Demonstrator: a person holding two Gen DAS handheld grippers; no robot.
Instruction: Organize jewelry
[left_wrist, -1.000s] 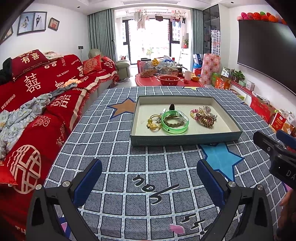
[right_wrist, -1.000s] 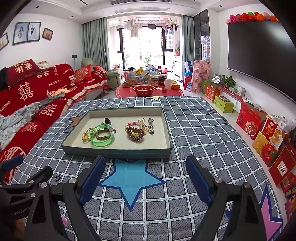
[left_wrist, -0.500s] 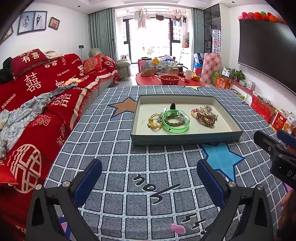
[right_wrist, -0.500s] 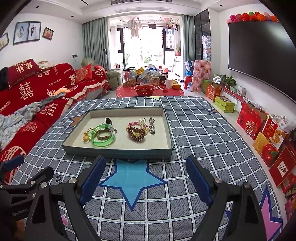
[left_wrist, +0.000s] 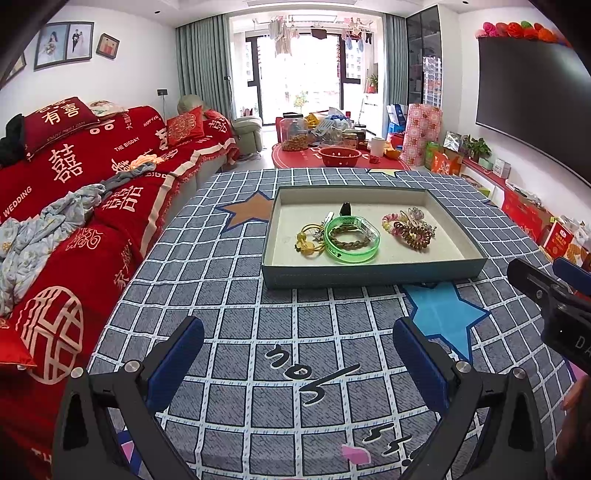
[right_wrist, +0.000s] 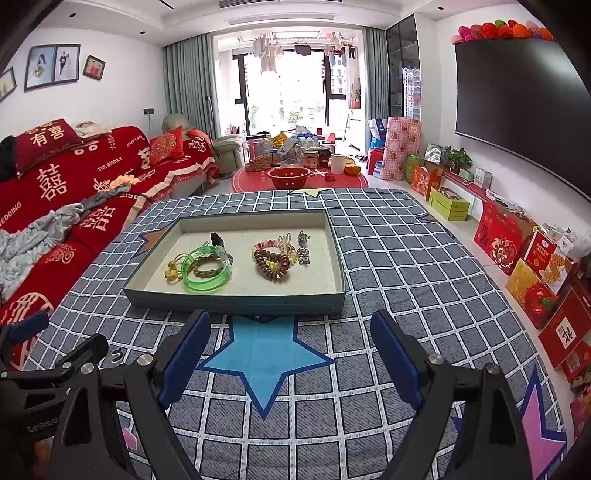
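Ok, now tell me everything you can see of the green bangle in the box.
The green bangle is a wide ring of translucent bright green material that looks like plastic, glossy, with faint dark markings on its outer wall. It lies flat on the pale floor of the shallow grey-blue box, in the left half. A brown braided band lies inside its ring, a clear piece rests on its far rim, and a yellow hair tie lies against its left side. Neither gripper touches it.

Sofa cover: "THE BIGDAY", "WEDDING"; left gripper: probably "GenRobot".
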